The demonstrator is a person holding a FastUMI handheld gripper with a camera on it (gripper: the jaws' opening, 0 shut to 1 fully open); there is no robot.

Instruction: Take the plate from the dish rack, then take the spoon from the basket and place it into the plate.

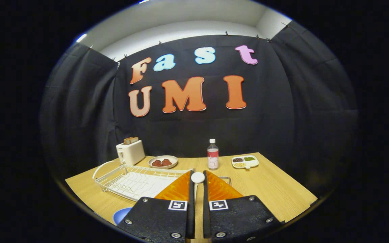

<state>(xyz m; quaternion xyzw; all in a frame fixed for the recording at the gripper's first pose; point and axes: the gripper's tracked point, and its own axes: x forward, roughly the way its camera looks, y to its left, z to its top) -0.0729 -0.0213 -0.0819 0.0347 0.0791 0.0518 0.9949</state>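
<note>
The gripper (198, 184) has its fingers nearly closed on a white spoon (198, 177). Second step, I judge: the spoon is in hand, and next comes lowering it into the blue plate (121, 215) just beside the fingers.

My claw (198, 180) held level, pointing straight ahead over the counter (275, 189). Fingers (177, 192) nearly together, a thin gap between them, both tips pressing on a small white round thing, the spoon's (198, 177) end by its look. Both finger mounts sit side by side, each with a square marker on top.
</note>
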